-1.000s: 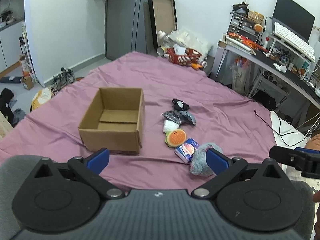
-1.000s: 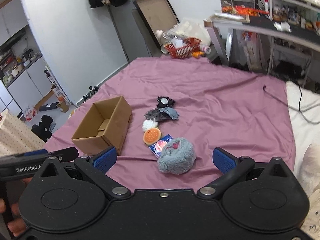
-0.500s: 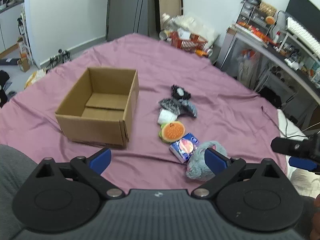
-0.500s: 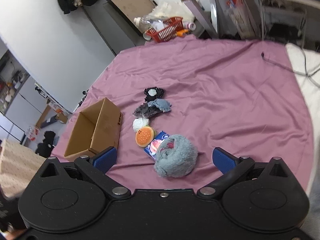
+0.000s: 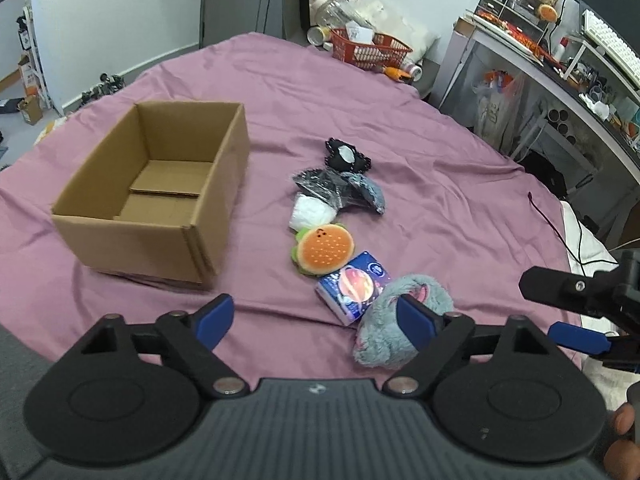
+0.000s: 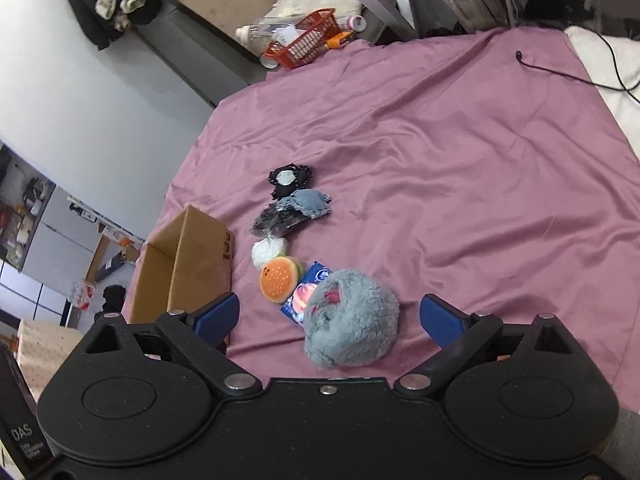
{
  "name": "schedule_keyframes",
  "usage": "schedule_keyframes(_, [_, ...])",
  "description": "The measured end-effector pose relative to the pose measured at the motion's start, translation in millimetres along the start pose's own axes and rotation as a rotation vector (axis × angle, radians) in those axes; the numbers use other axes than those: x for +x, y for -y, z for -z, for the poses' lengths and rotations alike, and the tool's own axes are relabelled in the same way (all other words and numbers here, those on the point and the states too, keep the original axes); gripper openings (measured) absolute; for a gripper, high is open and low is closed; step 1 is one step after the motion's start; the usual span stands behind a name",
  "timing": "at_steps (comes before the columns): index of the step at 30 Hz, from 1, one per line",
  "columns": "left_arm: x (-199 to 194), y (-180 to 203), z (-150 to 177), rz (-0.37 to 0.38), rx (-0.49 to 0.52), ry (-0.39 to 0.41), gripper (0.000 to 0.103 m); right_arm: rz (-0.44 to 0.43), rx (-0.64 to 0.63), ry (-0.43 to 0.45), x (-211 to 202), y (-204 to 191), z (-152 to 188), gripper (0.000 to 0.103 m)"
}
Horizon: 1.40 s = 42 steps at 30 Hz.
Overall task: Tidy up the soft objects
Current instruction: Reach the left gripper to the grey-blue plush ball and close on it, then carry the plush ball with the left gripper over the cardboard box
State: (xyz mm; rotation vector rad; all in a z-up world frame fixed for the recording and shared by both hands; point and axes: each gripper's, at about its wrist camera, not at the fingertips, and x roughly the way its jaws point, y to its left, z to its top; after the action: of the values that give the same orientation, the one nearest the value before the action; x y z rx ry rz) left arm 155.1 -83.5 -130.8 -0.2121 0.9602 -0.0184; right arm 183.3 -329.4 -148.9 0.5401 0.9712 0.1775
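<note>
Right wrist view: grey plush toy lies on the bed, just ahead of the right hand-held gripper, between its two blue pads
Right hand-held gripper: fingers spread wide, nothing held, not touching the plush as far as I can tell
Next to the plush: tissue pack touching its far-left side, then burger plush, a white bundle, dark fabric pieces further ahead
Cardboard box: ahead and left of the left hand-held gripper, open-topped, nothing inside
Left hand-held gripper: fingers apart, holding nothing, grey plush by its right pad
Bed: purple sheet carries everything
Step in hand: likely the approach to the first pick, grey plush as target
Next move: lower the right hand-held gripper around the plush, close gently, carry it left to the box
</note>
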Motion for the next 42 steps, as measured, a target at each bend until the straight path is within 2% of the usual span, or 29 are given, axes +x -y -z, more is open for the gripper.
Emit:
schedule_keyframes(6, [19.6, 10.5, -1.9, 0.011, -0.005, -0.035, 0.071, -0.061, 0.098, -0.04, 17.9, 18.8, -2.2, 0.095])
schedule_keyframes(9, [30.6, 14.4, -2.3, 0.018, -0.013, -0.05, 0.065, -0.08, 0.143, -0.058, 26.0, 28.0, -2.3, 0.087])
schedule_keyframes(12, [41.8, 17.6, -3.6, 0.019, -0.024, -0.07, 0.057, -0.093, 0.192, -0.097, 37.7, 36.4, -1.9, 0.075])
schedule_keyframes(21, [73.4, 24.0, -2.9, 0.059, -0.074, -0.136, 0.049, -0.055, 0.25, -0.177, 69.9, 44.5, -3.3, 0.057])
schedule_keyframes(27, [95.0, 27.4, -2.8, 0.083, -0.113, -0.178, 0.045, -0.01, 0.266, -0.204, 84.4, 46.2, -2.6, 0.052])
schedule_keyframes(29, [102.9, 26.6, -0.5, 0.093, -0.134, -0.204, 0.044, 0.002, 0.279, -0.219, 90.7, 47.2, -2.5, 0.046])
schedule_keyframes(31, [109.2, 25.3, 2.3, 0.107, -0.16, -0.226, 0.04, 0.006, 0.286, -0.237, 97.6, 46.7, -1.6, 0.043])
schedule_keyframes(33, [115.5, 23.6, 4.9, 0.125, -0.188, -0.24, 0.029, 0.023, 0.281, -0.248, 103.1, 44.9, -0.2, 0.041])
schedule_keyframes(36, [118.6, 22.2, 6.3, 0.141, -0.212, -0.233, 0.02, 0.037, 0.257, -0.233, 105.4, 40.6, 0.7, 0.033])
schedule_keyframes(38, [116.4, 23.6, 5.9, 0.134, -0.206, -0.223, 0.018, 0.024, 0.229, -0.223, 103.1, 37.4, 0.6, 0.028])
schedule_keyframes(42, [104.1, 24.5, 3.9, 0.117, -0.198, -0.199, 0.018, -0.004, 0.2, -0.195, 90.9, 30.4, 0.0, 0.025])
